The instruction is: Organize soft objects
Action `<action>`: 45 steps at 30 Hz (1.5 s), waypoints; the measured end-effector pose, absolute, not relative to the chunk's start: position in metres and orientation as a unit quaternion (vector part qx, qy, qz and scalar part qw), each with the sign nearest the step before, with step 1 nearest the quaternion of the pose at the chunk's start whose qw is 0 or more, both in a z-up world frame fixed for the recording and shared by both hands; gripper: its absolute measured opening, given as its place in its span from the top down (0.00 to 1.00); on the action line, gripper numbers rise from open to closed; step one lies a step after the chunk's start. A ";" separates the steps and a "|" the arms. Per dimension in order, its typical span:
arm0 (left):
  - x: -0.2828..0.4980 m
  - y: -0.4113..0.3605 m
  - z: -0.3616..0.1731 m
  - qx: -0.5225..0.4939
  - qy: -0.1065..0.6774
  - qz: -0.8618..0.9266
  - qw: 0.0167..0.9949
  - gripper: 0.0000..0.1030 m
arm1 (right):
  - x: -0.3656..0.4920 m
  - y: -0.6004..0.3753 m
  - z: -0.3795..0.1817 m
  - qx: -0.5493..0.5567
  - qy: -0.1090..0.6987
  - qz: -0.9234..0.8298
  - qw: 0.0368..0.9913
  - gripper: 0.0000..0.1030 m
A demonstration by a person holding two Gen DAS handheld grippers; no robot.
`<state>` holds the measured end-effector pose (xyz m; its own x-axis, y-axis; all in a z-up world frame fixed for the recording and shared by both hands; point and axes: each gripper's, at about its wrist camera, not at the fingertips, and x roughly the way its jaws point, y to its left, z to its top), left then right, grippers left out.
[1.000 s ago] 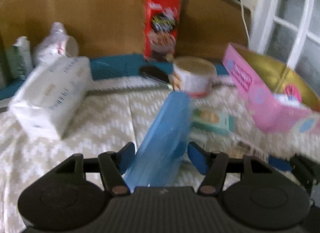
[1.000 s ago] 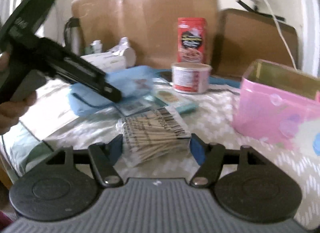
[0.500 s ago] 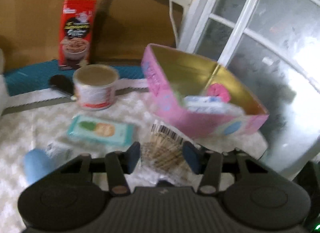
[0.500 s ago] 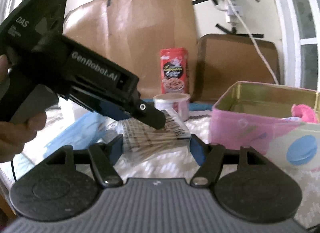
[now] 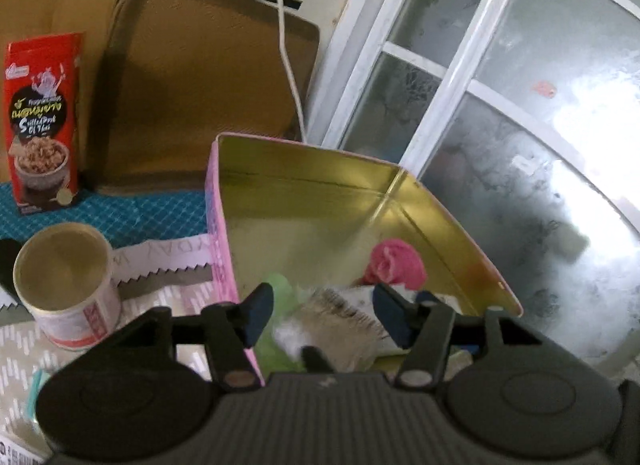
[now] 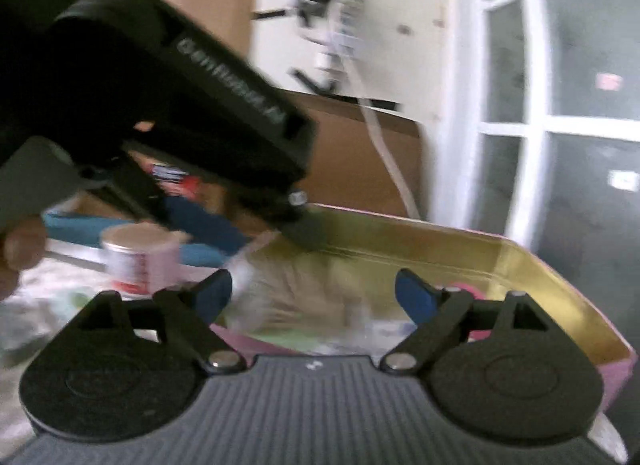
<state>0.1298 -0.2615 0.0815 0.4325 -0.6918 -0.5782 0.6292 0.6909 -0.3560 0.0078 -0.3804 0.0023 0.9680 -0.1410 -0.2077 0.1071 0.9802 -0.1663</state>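
Observation:
A pink tin [image 5: 304,169] with a gold inside stands by the window. Inside it lie a pink soft thing [image 5: 396,265] and a green packet [image 5: 280,285]. My left gripper [image 5: 324,315] hangs over the tin's near end with its jaws opening. A clear pack of cotton swabs [image 5: 340,325] sits blurred between them, and a gap shows beside the left pad. My right gripper [image 6: 314,297] also faces the tin [image 6: 440,241], jaws opening wide. The swab pack [image 6: 288,297] is a blur ahead of it, touching neither pad. The left tool's black housing [image 6: 160,77] crosses above.
A red cereal box [image 5: 42,121] and an open can [image 5: 68,277] stand left of the tin on a teal mat [image 5: 140,213]. A brown board [image 5: 208,77] and a white cable [image 5: 288,49] are behind. A window [image 5: 500,105] is close on the right. A hand [image 6: 20,249] holds the left tool.
The left gripper dropped a blue pouch, swung right to the swab pack and came over the tin. The right gripper rose toward the tin and spread its jaws off the pack.

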 end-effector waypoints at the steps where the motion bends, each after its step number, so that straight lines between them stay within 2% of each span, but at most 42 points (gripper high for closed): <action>1: 0.127 -0.255 0.083 -0.050 0.359 -0.395 0.844 0.45 | 0.002 -0.385 0.001 -0.065 0.108 -0.064 0.990 0.12; 5: 0.098 -0.196 0.096 -0.066 0.323 -0.399 0.856 0.41 | -0.031 -0.381 -0.001 -0.026 0.081 -0.052 0.995 0.13; 8: 0.075 -0.141 0.100 -0.061 0.300 -0.361 0.881 0.36 | -0.052 -0.356 -0.002 0.005 0.081 0.026 0.996 0.16; 14: 0.050 -0.048 0.071 -0.063 0.342 -0.238 0.907 0.31 | -0.057 -0.286 -0.013 0.042 0.174 0.253 0.951 0.17; 15: 0.047 -0.037 0.064 -0.078 0.352 -0.234 0.903 0.30 | -0.056 -0.275 -0.016 0.045 0.189 0.278 0.941 0.22; 16: 0.048 -0.027 0.059 -0.091 0.360 -0.234 0.898 0.29 | -0.055 -0.262 -0.019 0.039 0.202 0.294 0.933 0.29; 17: 0.047 -0.019 0.053 -0.107 0.368 -0.235 0.893 0.28 | -0.052 -0.248 -0.022 0.026 0.216 0.304 0.927 0.31; 25: 0.052 0.026 0.031 -0.137 0.382 -0.183 0.895 0.27 | -0.041 -0.177 -0.015 -0.055 0.208 0.340 0.915 0.30; 27: 0.053 0.032 0.027 -0.143 0.389 -0.179 0.892 0.27 | -0.043 -0.172 -0.017 -0.074 0.204 0.333 0.917 0.28; 30: 0.051 0.033 0.019 -0.146 0.399 -0.181 0.887 0.26 | -0.045 -0.171 -0.023 -0.084 0.215 0.319 0.919 0.18; 32: 0.050 0.030 0.014 -0.148 0.408 -0.185 0.882 0.26 | -0.042 -0.172 -0.032 -0.083 0.228 0.321 0.915 0.18; 34: 0.044 0.026 0.011 -0.139 0.394 -0.182 0.890 0.26 | -0.038 -0.170 -0.040 -0.077 0.256 0.329 0.906 0.20; 36: 0.037 0.016 0.009 -0.131 0.386 -0.181 0.895 0.26 | -0.043 -0.167 -0.045 -0.091 0.245 0.330 0.907 0.38; 39: 0.039 0.001 0.012 -0.112 0.382 -0.166 0.902 0.27 | -0.043 -0.164 -0.045 -0.100 0.237 0.320 0.912 0.39; 45: 0.068 -0.021 0.040 -0.141 0.371 -0.216 0.892 0.31 | -0.034 -0.187 -0.025 -0.084 0.199 0.273 0.937 0.39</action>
<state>0.0676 -0.0212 0.0404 0.6321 -0.4900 -0.6003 0.2808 0.8669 -0.4120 -0.0336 -0.1870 -0.0253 0.7715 0.4792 -0.4186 -0.5462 0.8362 -0.0494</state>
